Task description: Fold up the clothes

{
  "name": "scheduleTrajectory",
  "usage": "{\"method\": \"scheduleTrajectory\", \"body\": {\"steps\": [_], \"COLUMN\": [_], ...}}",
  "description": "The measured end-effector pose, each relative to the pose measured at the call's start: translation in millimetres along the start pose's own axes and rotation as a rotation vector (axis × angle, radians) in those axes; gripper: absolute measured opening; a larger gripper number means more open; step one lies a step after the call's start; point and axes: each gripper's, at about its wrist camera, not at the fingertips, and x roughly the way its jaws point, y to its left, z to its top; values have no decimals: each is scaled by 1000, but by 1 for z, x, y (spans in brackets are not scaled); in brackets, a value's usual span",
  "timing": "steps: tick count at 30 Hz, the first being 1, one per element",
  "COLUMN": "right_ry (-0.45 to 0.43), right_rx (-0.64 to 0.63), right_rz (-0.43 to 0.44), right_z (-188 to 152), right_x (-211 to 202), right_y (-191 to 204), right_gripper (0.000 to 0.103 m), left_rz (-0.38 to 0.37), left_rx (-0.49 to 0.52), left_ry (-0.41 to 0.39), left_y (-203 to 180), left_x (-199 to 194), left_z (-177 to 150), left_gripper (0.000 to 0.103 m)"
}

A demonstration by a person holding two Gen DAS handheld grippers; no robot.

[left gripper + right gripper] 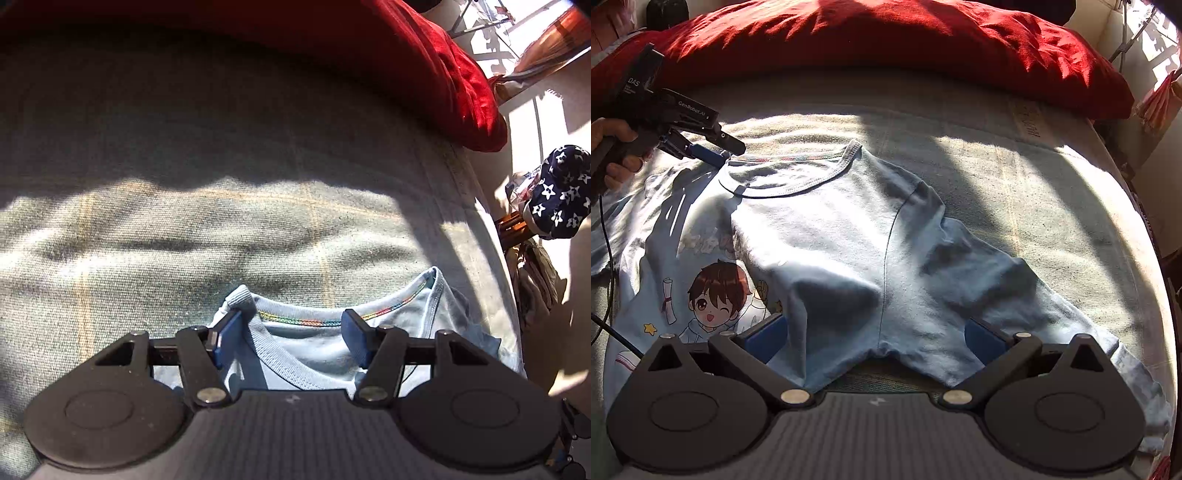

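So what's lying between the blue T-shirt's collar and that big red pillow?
Nothing: in both wrist views only bare greenish checked bedcover runs from the T-shirt collar to the red pillow.

Pale blue T-shirt (849, 236) (cartoon print), red pillow (886, 44).

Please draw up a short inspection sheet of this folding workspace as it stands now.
Surface: grey-green woven bed cover, wrinkled, half sun, half shade.
Job's things: light blue T-shirt lying on the cover, partly folded over its cartoon print; neckline faces the pillow.
Clutter: red pillow along the far edge; star-patterned navy cloth off the bed.
Grippers: left gripper open, jaws astride the collar, pads not pressing; right gripper open wide over bunched shirt fabric.
Cables: black cable trailing from the left gripper across the shirt's edge.
Surroundings: sunlit floor and a metal rack beyond the bed.
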Motion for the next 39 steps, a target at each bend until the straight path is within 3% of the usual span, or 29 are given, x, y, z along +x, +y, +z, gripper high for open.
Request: {"method": "scheduleTrajectory", "body": {"steps": [6, 10, 14, 17, 23, 25, 27, 33, 39], "right_ry": [-24, -67, -83, -102, -78, -109, -139, -123, -37], "right_rx": [4, -13, -50, -69, -21, -22, -38, -53, 42], "right_rz": [28, 113, 245, 302, 318, 306, 298, 269, 434], "right_z": [7, 26, 60, 82, 100, 101, 105, 123, 98], "right_x": [-3, 8, 40, 66, 131, 143, 148, 137, 105], "right_y": [0, 1, 4, 4, -4, -6, -8, -14, -27], "right_gripper": [103, 103, 103, 103, 103, 103, 103, 103, 103], "left_rz": [18, 42, 101, 95, 118, 126, 131, 159, 121], "left_rx": [100, 118, 85, 48, 54, 47, 45, 65, 52], "left_ry": [17, 48, 65, 43, -17, -38, -50, -51, 17], "left_y": [-20, -21, -6, 8, 14, 19, 21, 5, -7], "left_x": [-28, -38, -35, -37, -39, -36, -32, -40, -55], "left_z": [-17, -36, -55, -62, -63, -56, -48, -43, -78], "left_gripper": [63, 63, 63, 65, 66, 66, 66, 65, 71]}}
